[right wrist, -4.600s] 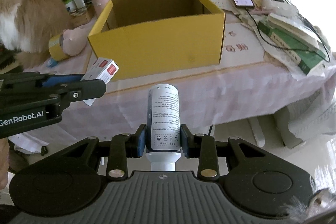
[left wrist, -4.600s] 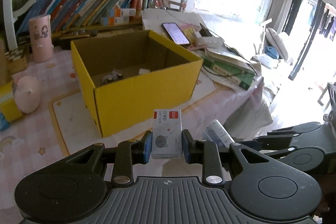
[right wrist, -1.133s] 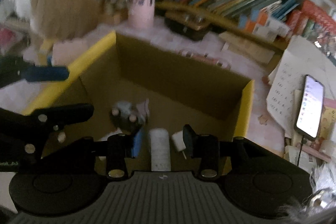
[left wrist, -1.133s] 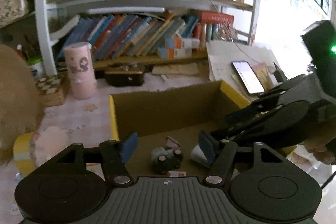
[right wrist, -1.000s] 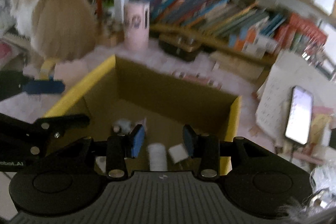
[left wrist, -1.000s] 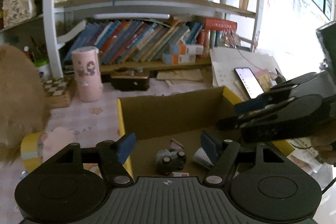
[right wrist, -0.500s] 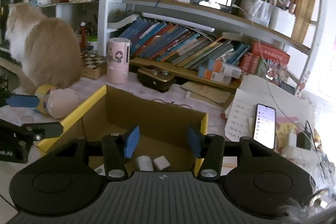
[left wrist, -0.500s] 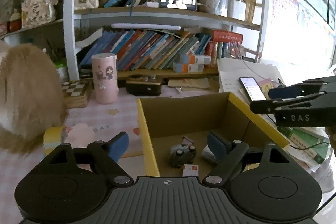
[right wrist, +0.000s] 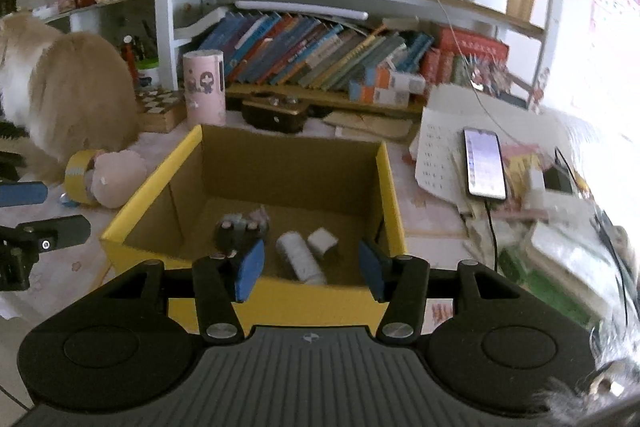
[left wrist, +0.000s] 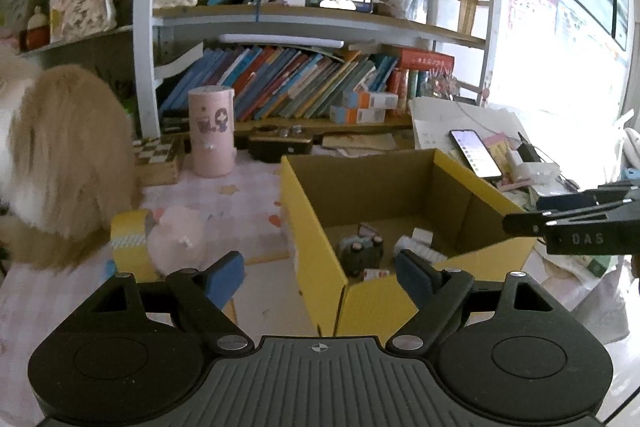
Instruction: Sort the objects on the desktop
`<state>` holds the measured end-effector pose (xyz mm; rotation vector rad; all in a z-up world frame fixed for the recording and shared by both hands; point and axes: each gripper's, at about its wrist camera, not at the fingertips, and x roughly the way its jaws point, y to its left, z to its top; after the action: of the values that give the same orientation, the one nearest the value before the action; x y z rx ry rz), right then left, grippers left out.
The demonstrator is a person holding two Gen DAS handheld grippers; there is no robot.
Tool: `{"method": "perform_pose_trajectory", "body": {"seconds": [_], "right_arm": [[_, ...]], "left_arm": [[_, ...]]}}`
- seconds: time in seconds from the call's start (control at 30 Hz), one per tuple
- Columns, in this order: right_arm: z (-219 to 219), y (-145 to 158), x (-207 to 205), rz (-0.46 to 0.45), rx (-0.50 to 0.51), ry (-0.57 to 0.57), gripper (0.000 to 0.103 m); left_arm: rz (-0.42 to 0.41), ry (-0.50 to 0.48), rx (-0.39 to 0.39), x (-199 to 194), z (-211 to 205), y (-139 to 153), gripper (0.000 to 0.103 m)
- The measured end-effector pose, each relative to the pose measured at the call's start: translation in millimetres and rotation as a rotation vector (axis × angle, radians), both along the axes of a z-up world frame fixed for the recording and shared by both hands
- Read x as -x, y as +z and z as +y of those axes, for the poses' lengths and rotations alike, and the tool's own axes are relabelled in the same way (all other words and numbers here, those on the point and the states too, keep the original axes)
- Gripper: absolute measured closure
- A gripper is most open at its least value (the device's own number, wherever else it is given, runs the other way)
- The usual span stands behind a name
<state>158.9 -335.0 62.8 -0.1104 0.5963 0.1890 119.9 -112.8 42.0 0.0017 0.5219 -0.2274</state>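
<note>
A yellow cardboard box (left wrist: 308, 235) (right wrist: 136, 211) stands open on the pink-checked desk. On its floor lie a white bottle (right wrist: 300, 259), a small white carton (right wrist: 322, 241), a grey toy car (right wrist: 236, 227) (left wrist: 360, 251) and a red-and-white packet (left wrist: 374, 273). My left gripper (left wrist: 320, 273) is open and empty, just in front of the box's near left corner. My right gripper (right wrist: 310, 267) is open and empty too, above the box's near wall. The right gripper's fingers (left wrist: 568, 223) show at the right edge of the left wrist view.
A fluffy cat (left wrist: 60, 163) sits at the left. A yellow tape roll (left wrist: 130, 243), a pink plush (left wrist: 178, 241) and a pink canister (left wrist: 212, 131) stand left of the box. A phone (right wrist: 484, 163) on papers and books lies right. Bookshelves fill the back.
Both grippers let go of the packet and the bottle, which now lie in the box. Both have pulled back from the box and their jaws stand wider than a second ago.
</note>
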Motion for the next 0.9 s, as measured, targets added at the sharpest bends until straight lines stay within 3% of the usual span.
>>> {"method": "perform_pose_trajectory", "body": {"seconds": [0.33,0.6,0.9], "right_arm": [[23,-21,40,0.075,-0.031,-0.074,0.053],[50,-39,72,0.123,-0.031,-0.114,0.047],[82,-53,99,0.155,-0.055,-0.145,0.04]], "left_arm": [[0.035,-0.017,0.01,24,23,-9,0.013],[0.013,0.02,-0.062,51,39,-23,0.006],[0.06,0.028,-0.086,69,60,-33,0.006]]}}
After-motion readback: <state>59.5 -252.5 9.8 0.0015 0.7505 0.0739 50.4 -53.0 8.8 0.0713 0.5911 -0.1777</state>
